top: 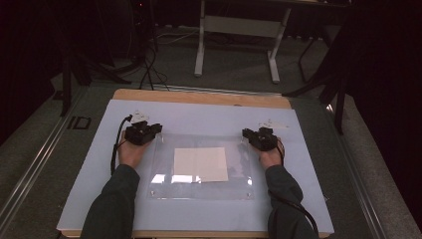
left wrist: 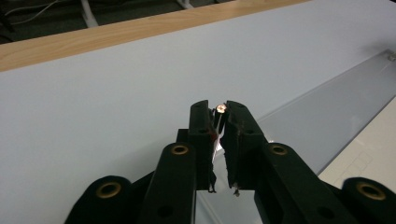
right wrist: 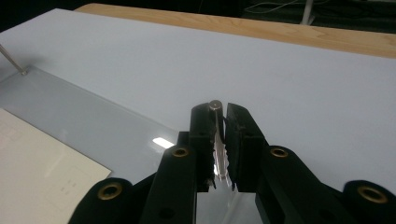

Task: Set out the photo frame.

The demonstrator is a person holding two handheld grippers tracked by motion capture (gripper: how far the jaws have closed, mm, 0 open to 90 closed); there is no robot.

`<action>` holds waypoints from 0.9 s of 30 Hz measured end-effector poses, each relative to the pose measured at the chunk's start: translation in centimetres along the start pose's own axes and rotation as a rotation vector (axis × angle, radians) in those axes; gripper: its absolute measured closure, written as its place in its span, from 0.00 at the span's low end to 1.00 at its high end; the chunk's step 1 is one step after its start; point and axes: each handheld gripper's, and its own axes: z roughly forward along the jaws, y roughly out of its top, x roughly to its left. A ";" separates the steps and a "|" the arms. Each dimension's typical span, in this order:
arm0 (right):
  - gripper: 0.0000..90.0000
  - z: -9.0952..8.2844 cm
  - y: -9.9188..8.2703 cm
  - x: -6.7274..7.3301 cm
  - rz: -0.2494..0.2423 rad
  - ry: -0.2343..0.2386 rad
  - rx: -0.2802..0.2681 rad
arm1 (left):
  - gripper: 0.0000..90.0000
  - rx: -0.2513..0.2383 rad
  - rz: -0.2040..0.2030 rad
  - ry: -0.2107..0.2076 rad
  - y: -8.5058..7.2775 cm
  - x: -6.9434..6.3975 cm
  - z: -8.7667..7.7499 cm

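A clear plastic sheet (top: 164, 172) lies flat on a light blue mat (top: 199, 117), with a white paper (top: 200, 164) at its middle. My left gripper (top: 157, 129) is shut on the sheet's far left corner. In the left gripper view the jaws (left wrist: 215, 108) pinch the thin edge beside a small metal stud (left wrist: 221, 108), with the sheet (left wrist: 327, 107) and paper (left wrist: 369, 158) to the right. My right gripper (top: 246, 133) is shut on the far right corner. Its jaws (right wrist: 219, 106) clamp the edge under a stud (right wrist: 215, 103), with the sheet (right wrist: 93, 116) and paper (right wrist: 37, 163) to the left.
The mat covers a wooden table whose far edge (top: 199, 97) shows as a bare strip. Beyond it, on the grey floor, stand a white desk frame (top: 234, 25), dark stands and cables (top: 149, 64). Small studs mark the sheet's other corners (right wrist: 23, 72).
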 end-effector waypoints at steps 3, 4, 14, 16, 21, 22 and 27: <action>0.90 0.0 0.0 0.0 0.005 0.001 -0.005 | 0.93 0.000 0.003 0.000 0.0 -0.1 0.1; 0.90 0.0 0.0 0.0 0.006 0.000 -0.007 | 0.93 -0.001 0.001 -0.001 0.0 0.0 0.1; 0.92 0.0 0.1 0.1 0.019 0.003 -0.023 | 0.93 -0.002 -0.006 0.010 -0.2 -0.2 0.7; 0.92 0.0 0.1 0.0 0.023 0.004 -0.023 | 0.92 -0.006 -0.012 0.003 -0.3 -0.1 0.7; 0.92 0.0 0.0 -0.1 0.036 0.014 -0.029 | 0.93 -0.007 -0.027 -0.008 -0.3 0.1 0.7; 0.92 0.0 0.0 -0.1 0.038 0.017 -0.030 | 0.93 -0.009 -0.034 -0.012 -0.3 0.1 0.8; 0.92 0.0 0.1 -0.1 0.034 0.014 -0.021 | 0.93 -0.010 -0.042 -0.011 -0.4 0.2 0.8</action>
